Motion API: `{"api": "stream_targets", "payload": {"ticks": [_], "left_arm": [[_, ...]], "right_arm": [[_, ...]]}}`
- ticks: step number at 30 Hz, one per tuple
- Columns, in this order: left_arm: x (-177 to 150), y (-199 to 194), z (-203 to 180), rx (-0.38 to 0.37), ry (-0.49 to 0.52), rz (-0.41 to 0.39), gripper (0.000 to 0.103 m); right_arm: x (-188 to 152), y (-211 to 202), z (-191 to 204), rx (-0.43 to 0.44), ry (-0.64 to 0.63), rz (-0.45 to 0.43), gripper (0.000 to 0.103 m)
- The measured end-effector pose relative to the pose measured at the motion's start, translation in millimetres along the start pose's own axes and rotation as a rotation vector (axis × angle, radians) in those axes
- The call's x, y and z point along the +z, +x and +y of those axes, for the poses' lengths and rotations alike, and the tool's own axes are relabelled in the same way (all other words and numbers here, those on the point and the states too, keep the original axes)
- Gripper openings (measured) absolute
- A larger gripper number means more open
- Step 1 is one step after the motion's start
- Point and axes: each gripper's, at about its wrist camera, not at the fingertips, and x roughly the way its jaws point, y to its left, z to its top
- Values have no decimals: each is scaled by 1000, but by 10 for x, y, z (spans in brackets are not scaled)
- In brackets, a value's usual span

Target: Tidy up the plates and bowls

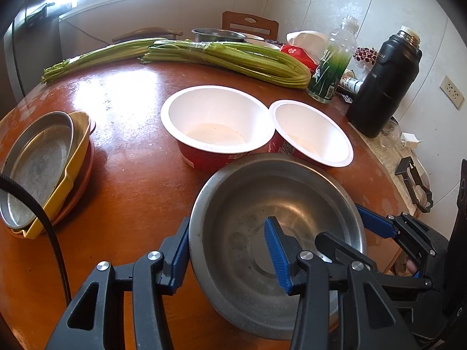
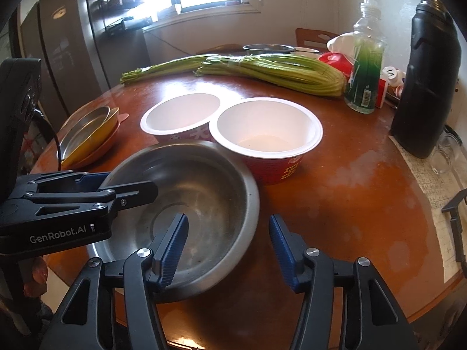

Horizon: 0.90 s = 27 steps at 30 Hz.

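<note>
A steel bowl (image 1: 277, 189) (image 2: 204, 175) sits at the near edge of the round wooden table (image 1: 131, 175). My left gripper (image 1: 227, 248) (image 2: 131, 183) straddles the bowl's left wall, one pad flush against the outer rim and the other down against the inside. My right gripper (image 2: 226, 248) (image 1: 338, 223) straddles the opposite wall, with a strip of table showing between its outer pad and the rim. Behind stand two white-lined red paper bowls (image 1: 216, 116) (image 1: 309, 131), side by side. A steel plate (image 1: 38, 160) lies in a yellow dish (image 1: 78, 145) on a stack at the left.
Celery bundles (image 1: 233, 58) lie across the back of the table. On the right stand a green-labelled bottle (image 1: 332, 58) and a tall black flask (image 1: 382, 87). A steel pot (image 1: 219, 35) and a chair back are behind. Bare table lies between the plate stack and the bowls.
</note>
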Motion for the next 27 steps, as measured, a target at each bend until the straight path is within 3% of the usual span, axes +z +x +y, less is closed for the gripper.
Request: {"api": "stream_targets", "payload": {"ticks": [8, 27], "left_arm": [[-19, -6, 28, -22, -12, 3, 49], [-202, -405, 294, 31, -29, -65, 49]], "right_arm": [[-3, -5, 145, -13, -55, 1, 58], [11, -134, 556, 40, -111, -13, 59]]}}
